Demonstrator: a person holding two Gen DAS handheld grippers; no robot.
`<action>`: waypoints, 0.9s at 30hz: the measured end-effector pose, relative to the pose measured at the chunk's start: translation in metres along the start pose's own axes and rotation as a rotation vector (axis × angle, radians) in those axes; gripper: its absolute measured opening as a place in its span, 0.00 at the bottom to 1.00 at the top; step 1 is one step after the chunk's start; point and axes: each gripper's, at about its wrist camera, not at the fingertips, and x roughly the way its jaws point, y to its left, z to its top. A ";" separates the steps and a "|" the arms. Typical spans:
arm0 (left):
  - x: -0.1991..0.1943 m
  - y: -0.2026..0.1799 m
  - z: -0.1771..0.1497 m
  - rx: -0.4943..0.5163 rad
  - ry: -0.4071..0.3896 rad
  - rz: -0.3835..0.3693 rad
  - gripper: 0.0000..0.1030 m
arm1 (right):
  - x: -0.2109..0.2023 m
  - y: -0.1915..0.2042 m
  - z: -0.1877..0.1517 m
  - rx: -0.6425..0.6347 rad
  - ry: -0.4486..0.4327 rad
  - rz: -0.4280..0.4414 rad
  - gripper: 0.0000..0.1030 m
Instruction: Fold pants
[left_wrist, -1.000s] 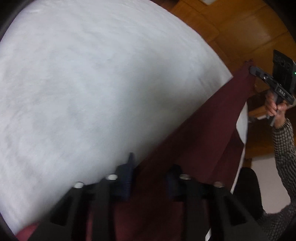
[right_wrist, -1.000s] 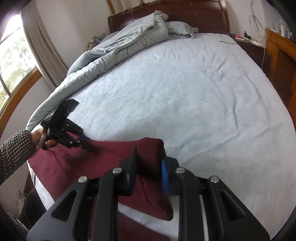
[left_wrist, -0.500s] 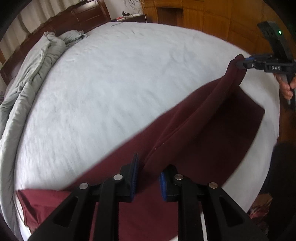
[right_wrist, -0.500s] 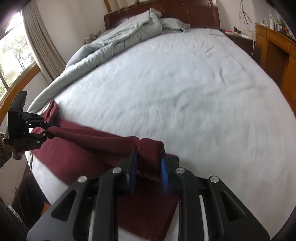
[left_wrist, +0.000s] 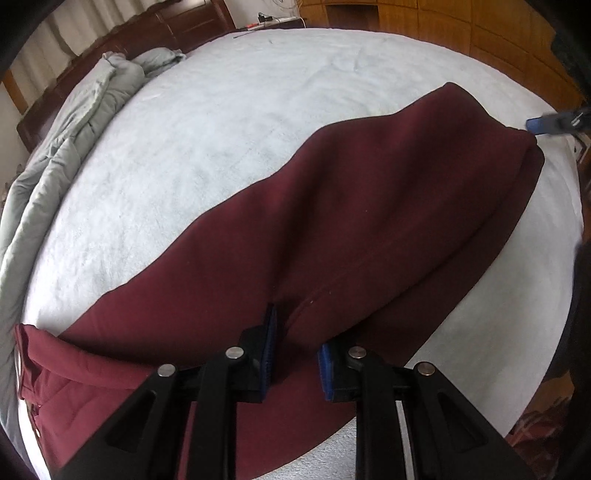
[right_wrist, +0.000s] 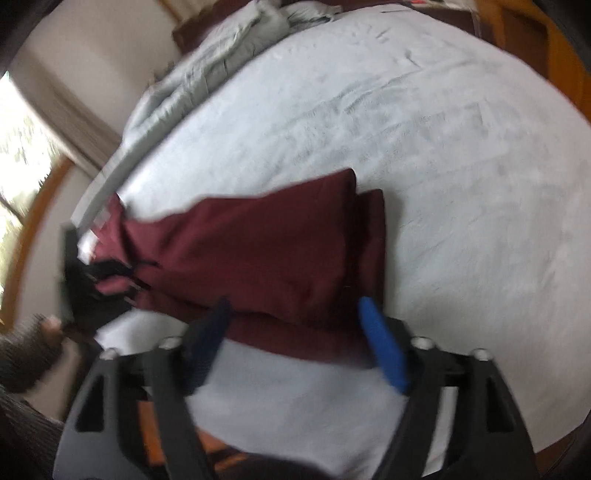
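Pants (left_wrist: 351, 206) lie folded leg over leg on the bed (left_wrist: 221, 122). My right claw (right_wrist: 295, 339) gapes empty; my left claw (left_wrist: 295, 354) pinches fabric. Next: fold crosswise.

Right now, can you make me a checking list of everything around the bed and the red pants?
Surface: white bed sheet, lightly wrinkled.
Job's things: maroon pants lying folded lengthwise near the bed's edge.
Clutter: grey duvet bunched along the far side.
Grippers: left hand-held gripper slightly parted, fabric between its pads, grip unclear; right hand-held gripper open, off the pants.
Cables: thin wires near the nightstand, blurry.
Surroundings: dark wooden headboard, wooden wardrobe, window.
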 end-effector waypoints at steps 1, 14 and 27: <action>0.000 0.000 0.000 0.002 -0.001 -0.002 0.21 | -0.004 0.000 0.003 0.012 -0.015 0.024 0.76; -0.003 0.006 -0.006 -0.116 0.007 -0.052 0.23 | 0.057 -0.015 0.030 0.039 0.138 -0.083 0.27; -0.030 -0.024 -0.012 -0.139 0.015 -0.092 0.24 | 0.014 0.001 0.005 -0.017 0.124 -0.217 0.11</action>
